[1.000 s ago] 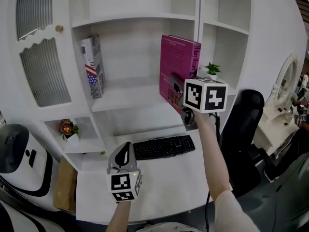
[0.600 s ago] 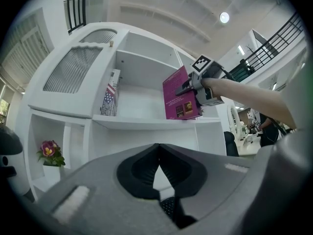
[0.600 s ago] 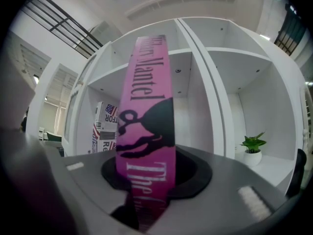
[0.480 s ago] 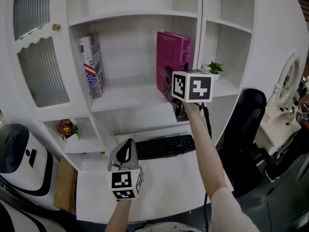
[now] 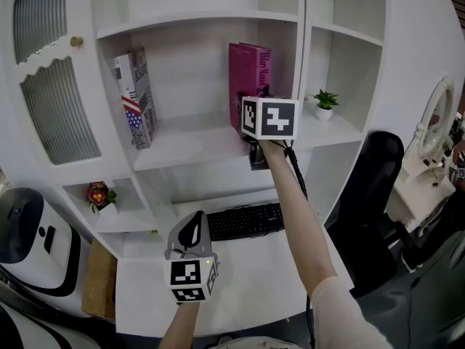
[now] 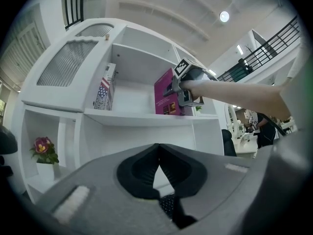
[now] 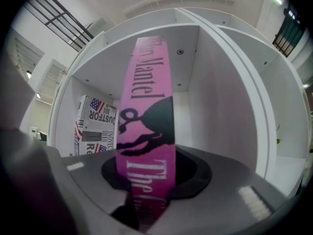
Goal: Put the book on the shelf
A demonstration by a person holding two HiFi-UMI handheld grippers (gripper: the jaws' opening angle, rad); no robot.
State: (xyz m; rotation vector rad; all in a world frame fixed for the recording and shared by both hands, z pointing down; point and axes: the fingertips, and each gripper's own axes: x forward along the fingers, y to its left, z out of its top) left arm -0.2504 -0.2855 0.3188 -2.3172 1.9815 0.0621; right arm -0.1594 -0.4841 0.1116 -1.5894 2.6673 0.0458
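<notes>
**Step in hand:** seating the pink book (image 5: 245, 75) on the middle shelf board (image 5: 182, 147).

- Left gripper (image 5: 189, 227): jaws together, empty, low over the front edge of the desk (image 5: 247, 275). Best left idle.
- Pink book: upright, spine outward, at the board's right end just beside the partition (image 5: 300, 86). It is well apart from the flag-printed book (image 5: 134, 97) leaning at the left end. Whether its foot rests on the board cannot be told.
- Right gripper (image 7: 149, 177): clamped on the spine, low down.
- Advice: hold the book vertical and lower it until the foot bears along the board. Slide it towards the rear wall and let go only once it stands unaided. With no neighbour on its left, it will probably topple that way.

**Count:**
- Flowerpot (image 5: 99, 195): one, lower-left cubby.
- Flag-printed book: one.
- Grippers: two.
- Keyboard (image 5: 243, 220): one, at the desk's rear edge.
- Pink book: one.
- Potted plant (image 5: 323, 102): one, on the right compartment's shelf.
</notes>
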